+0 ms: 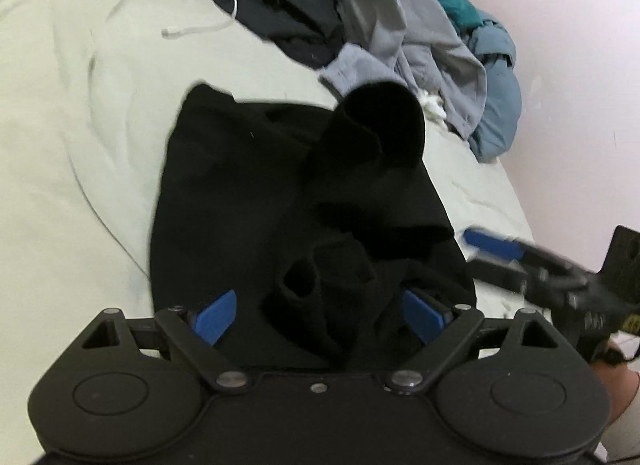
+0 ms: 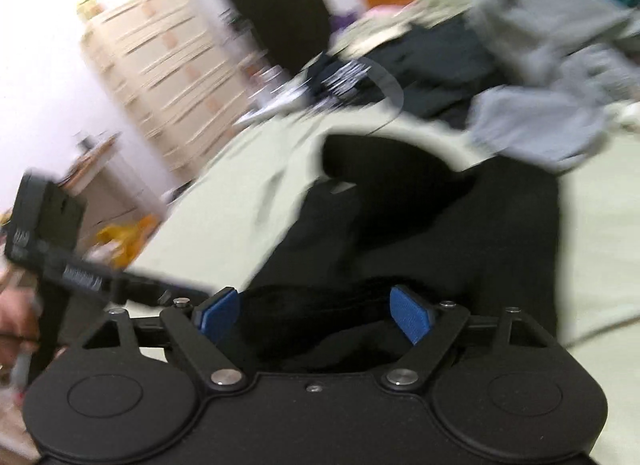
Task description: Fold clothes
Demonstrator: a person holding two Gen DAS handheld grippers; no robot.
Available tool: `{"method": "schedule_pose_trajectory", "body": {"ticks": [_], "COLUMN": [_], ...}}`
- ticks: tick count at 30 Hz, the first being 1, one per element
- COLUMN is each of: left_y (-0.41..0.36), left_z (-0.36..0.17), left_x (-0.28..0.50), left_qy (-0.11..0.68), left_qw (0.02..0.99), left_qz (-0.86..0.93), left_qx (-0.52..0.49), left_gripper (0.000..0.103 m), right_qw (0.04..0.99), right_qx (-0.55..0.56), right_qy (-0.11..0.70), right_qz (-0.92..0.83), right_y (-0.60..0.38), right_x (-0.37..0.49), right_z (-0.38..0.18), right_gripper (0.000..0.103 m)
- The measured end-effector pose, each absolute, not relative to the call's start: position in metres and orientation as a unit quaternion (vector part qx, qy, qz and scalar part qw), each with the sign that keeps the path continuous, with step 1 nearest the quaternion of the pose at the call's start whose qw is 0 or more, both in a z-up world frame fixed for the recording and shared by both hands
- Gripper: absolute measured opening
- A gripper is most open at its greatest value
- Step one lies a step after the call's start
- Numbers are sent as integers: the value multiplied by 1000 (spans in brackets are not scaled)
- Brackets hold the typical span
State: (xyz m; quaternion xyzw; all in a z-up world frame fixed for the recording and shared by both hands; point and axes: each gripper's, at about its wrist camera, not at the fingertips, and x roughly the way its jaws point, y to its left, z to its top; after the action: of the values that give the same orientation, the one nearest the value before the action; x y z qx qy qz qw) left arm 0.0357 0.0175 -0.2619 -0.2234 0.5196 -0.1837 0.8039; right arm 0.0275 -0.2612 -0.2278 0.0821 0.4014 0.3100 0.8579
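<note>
A black fabric garment (image 1: 248, 201) lies crumpled on a pale green bed sheet (image 1: 80, 137), and everything else is best placed from it. Its near edge is bunched into folds, with a rolled, tube-like part (image 1: 380, 125) standing up at its far right corner.

The left gripper (image 1: 318, 315), a black two-finger tool with blue pads, hangs over the garment's near edge. Its fingers stand wide apart, one blue pad (image 1: 214, 317) on each side of a bunched fold of black cloth; the pads do not press on it. Just right of the garment, over the sheet, the right gripper (image 1: 504, 261) shows in the left wrist view as a blurred black frame with a blue pad, clear of the cloth.

In the right wrist view, which is heavily blurred, the right gripper (image 2: 316, 315) is above the same garment (image 2: 460, 233), its blue pads spread wide with dark cloth lying beneath and between them, not clamped. To the left of the garment there, the left gripper (image 2: 52, 241) appears as a black frame, with part of a person's hand (image 2: 14, 329) beside it.

Beyond the garment's far edge lies a heap of unfolded clothes (image 1: 420, 25): dark pieces, a grey one, a blue-grey one and a teal one. A white cord (image 1: 208, 25) curls on the sheet to the far left of the garment. Farther off to the left, past the bed, stands a light wooden chest of drawers (image 2: 160, 73) against a white wall.
</note>
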Motion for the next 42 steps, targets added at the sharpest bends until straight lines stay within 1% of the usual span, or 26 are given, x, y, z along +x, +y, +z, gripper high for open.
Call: {"method": "schedule_pose_trajectory", "body": {"ticks": [2, 3, 4, 6, 7, 9, 11, 12, 13, 14, 15, 16, 17, 20, 23, 25, 27, 28, 29, 31, 33, 35, 36, 38, 40, 42], "left_y": [11, 7, 5, 4, 3, 2, 1, 1, 1, 1, 2, 4, 7, 10, 13, 15, 16, 17, 19, 23, 33, 53, 62, 71, 69, 62], "left_z": [-266, -268, -269, -272, -275, -280, -284, -286, -288, -290, -291, -293, -294, -297, -298, -298, -294, -290, -283, -271, -256, -239, -229, -217, -206, -207], "left_x": [38, 39, 39, 41, 44, 44, 43, 43, 44, 45, 45, 44, 42, 36, 30, 28, 27, 27, 28, 29, 36, 47, 53, 62, 76, 88], "left_qy": [522, 524, 526, 529, 532, 536, 540, 544, 548, 551, 552, 553, 555, 566, 573, 576, 577, 578, 578, 579, 569, 551, 541, 529, 522, 528], "left_qw": [801, 799, 798, 793, 790, 784, 784, 783, 781, 779, 777, 776, 776, 771, 764, 761, 759, 758, 760, 761, 768, 778, 784, 794, 804, 802], "left_qz": [-193, -195, -198, -205, -209, -221, -217, -215, -213, -212, -212, -209, -204, -206, -210, -214, -221, -224, -227, -231, -229, -220, -217, -212, -211, -215], "left_qx": [-221, -219, -218, -221, -222, -221, -214, -212, -211, -213, -216, -219, -217, -209, -209, -208, -206, -201, -192, -178, -182, -206, -215, -213, -191, -177], "left_gripper": [91, 91, 91, 91, 90, 82, 62, 57, 48, 42, 40, 33, 23, 20, 19, 19, 23, 35, 52, 66, 70, 75, 76, 79, 81, 81], "right_qw": [865, 863, 859, 853, 851, 850, 846, 844, 841, 840, 839, 839, 838, 832, 824, 820, 823, 829, 837, 845, 847, 845, 840, 831, 819, 801], "right_qx": [48, 33, 18, -1, -12, -50, -80, -92, -103, -113, -118, -117, -113, -132, -134, -129, -127, -122, -110, -71, -48, -28, -26, -46, -83, -131], "right_qy": [415, 427, 440, 451, 451, 442, 434, 431, 429, 425, 421, 415, 413, 416, 431, 446, 444, 435, 425, 416, 417, 415, 417, 426, 439, 456], "right_qz": [278, 268, 261, 261, 268, 281, 299, 306, 313, 318, 324, 332, 338, 342, 342, 335, 331, 329, 328, 327, 327, 337, 345, 354, 361, 365], "right_y": [-272, -275, -279, -285, -283, -275, -264, -256, -250, -244, -241, -238, -234, -211, -188, -180, -177, -178, -180, -191, -197, -206, -209, -212, -210, -207], "right_x": [38, 43, 48, 56, 60, 64, 72, 80, 88, 96, 104, 113, 123, 153, 185, 197, 200, 198, 195, 185, 177, 149, 133, 105, 84, 57], "right_z": [-234, -238, -244, -252, -254, -258, -259, -260, -260, -260, -259, -258, -257, -253, -265, -275, -279, -277, -272, -260, -253, -243, -241, -242, -251, -266], "right_gripper": [76, 63, 55, 48, 48, 48, 48, 48, 48, 48, 48, 46, 44, 43, 43, 43, 46, 46, 47, 49, 49, 49, 49, 50, 56, 56]}}
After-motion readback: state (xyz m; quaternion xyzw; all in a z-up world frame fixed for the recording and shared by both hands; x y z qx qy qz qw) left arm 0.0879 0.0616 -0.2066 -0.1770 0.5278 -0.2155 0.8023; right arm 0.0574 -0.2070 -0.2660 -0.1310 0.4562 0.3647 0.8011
